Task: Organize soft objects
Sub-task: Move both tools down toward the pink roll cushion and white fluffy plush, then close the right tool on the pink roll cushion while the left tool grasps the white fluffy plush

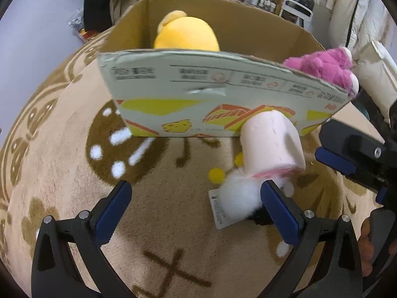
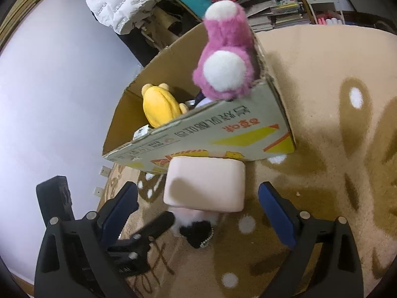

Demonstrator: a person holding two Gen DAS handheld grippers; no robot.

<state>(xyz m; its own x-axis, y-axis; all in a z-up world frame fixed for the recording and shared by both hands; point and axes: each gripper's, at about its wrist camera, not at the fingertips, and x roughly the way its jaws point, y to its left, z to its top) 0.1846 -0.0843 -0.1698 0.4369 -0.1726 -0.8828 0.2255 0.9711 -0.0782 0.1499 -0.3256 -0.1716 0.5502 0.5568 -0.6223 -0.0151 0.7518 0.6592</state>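
Two of three toys stowed: yellow plush (image 1: 186, 33) inside cardboard box (image 1: 223, 94), pink plush (image 2: 224, 54) draped over its rim; pale pink-and-white plush (image 2: 206, 186) remains on rug at lower centre; left claw (image 1: 196, 213) and right claw (image 2: 198, 213) both released, empty.

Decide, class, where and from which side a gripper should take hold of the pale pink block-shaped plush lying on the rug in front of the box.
Grip the pink plush across its blocky body, probably from above. In the right wrist view its broad flat top faces up between the open right gripper fingers, both short sides free. The cardboard box blocks the far side, and the white fluffy end looks too soft.
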